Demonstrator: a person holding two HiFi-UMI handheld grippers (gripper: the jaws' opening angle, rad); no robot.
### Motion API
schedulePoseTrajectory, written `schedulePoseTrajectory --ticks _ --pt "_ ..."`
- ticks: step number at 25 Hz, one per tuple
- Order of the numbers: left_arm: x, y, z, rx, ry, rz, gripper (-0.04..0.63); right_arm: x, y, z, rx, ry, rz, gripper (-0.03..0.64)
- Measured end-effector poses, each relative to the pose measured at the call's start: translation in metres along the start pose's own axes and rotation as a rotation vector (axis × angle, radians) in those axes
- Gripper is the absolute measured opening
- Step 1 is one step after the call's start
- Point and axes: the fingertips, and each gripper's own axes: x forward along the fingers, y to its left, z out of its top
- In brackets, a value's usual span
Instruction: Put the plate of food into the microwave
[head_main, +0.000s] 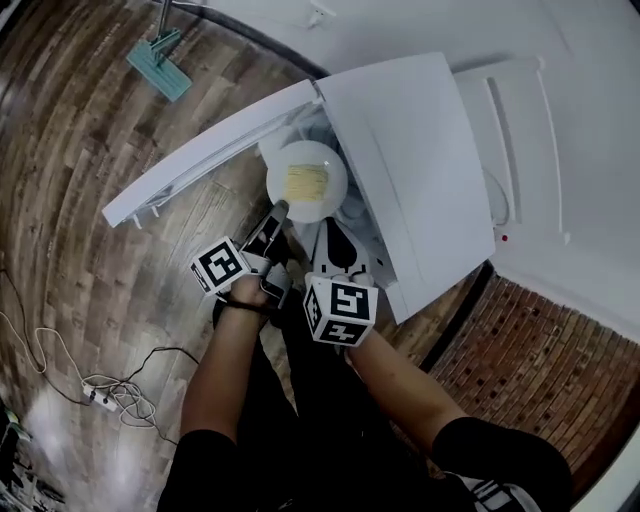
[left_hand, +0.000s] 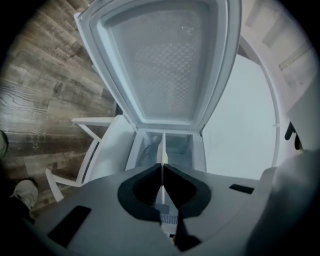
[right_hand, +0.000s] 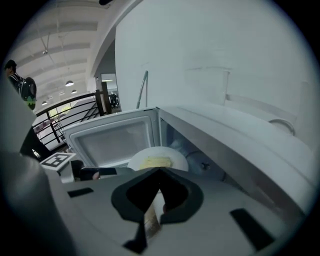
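Note:
A white plate (head_main: 306, 182) with yellow food (head_main: 306, 183) hangs at the mouth of the white microwave (head_main: 420, 170), whose door (head_main: 200, 160) swings open to the left. My left gripper (head_main: 279, 208) is shut on the plate's near left rim. In the left gripper view the plate (left_hand: 162, 150) runs edge-on as a thin line between the left gripper's (left_hand: 162, 167) jaws. My right gripper (head_main: 331, 225) holds the near right rim. In the right gripper view the plate (right_hand: 157, 159) and its food (right_hand: 154, 162) lie just ahead of that gripper (right_hand: 157, 175), with the rim between the jaws.
The open door (left_hand: 165, 60) stands close on the left and the microwave's top (right_hand: 240, 140) on the right. A white cabinet (head_main: 520, 130) is behind it. A green mop head (head_main: 160, 65) and a power strip with cables (head_main: 105, 390) lie on the wooden floor.

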Motion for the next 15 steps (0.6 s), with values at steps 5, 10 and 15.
schedulePoseTrajectory --ticks 5,10,15 --pt "0.031 0.025 -0.01 0.075 0.083 0.003 0.014 0.012 -0.017 -0.009 0.007 -0.001 -0.049 0.005" --pt "0.058 0.034 -0.012 0.056 0.124 -0.022 0.014 0.022 -0.027 -0.004 0.026 -0.002 -0.083 0.005" --pt "0.096 0.038 -0.027 0.15 0.236 -0.006 0.014 0.025 -0.03 0.001 0.041 0.002 -0.091 0.005"
